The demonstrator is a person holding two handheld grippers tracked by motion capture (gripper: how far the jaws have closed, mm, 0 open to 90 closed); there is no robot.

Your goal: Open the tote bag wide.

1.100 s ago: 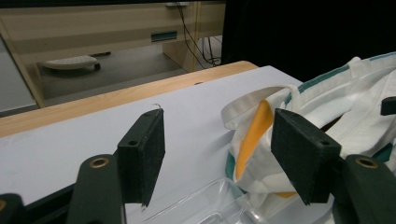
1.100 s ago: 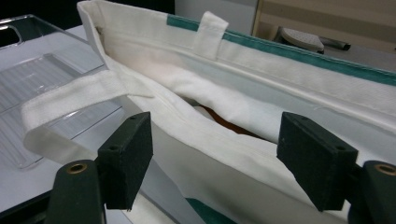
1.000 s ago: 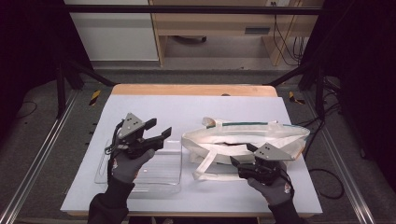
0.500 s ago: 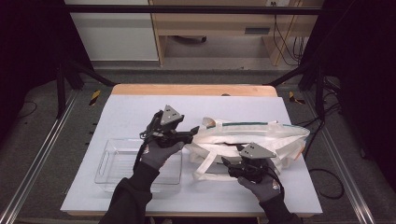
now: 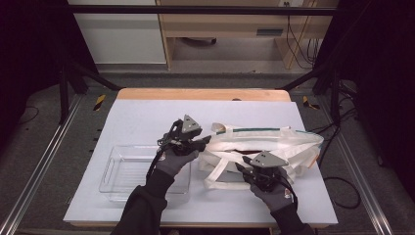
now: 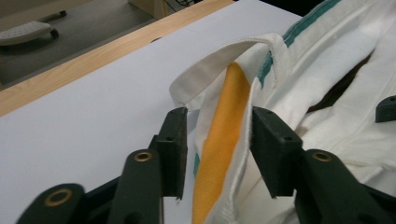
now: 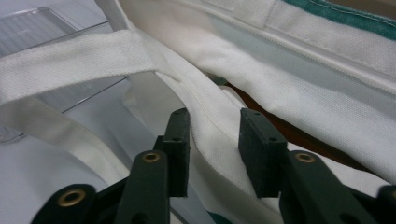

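The left gripper (image 6: pixel 217 154) is set over the end edge of the tote bag (image 5: pixel 264 147), its jaws just drawn inward around the white hem with the orange lining (image 6: pixel 224 140) between them; a sliver of daylight is seen at each pad, so a firm clamp cannot be confirmed, and the cloth is judged bracketed rather than pinched. The right gripper (image 7: pixel 212 154) is likewise narrowed around the near rim of the bag, the canvas fold lying between the pads, one side brushed, the other a touch clear. Compared with a second ago, the left hand (image 5: pixel 177 159) has been carried across from above the clear plastic tray (image 5: pixel 117 171) to the bag's left end, while the right hand (image 5: pixel 274 191) is held at the near edge. The bag is spread flat on the white table (image 5: pixel 147 117), right of the tray, handles (image 5: pixel 215 178) trailing toward the person. With both rims now bracketed, the mouth is judged ready to be pulled open, once the grips are completed. A slip of thin cloth is the risk.
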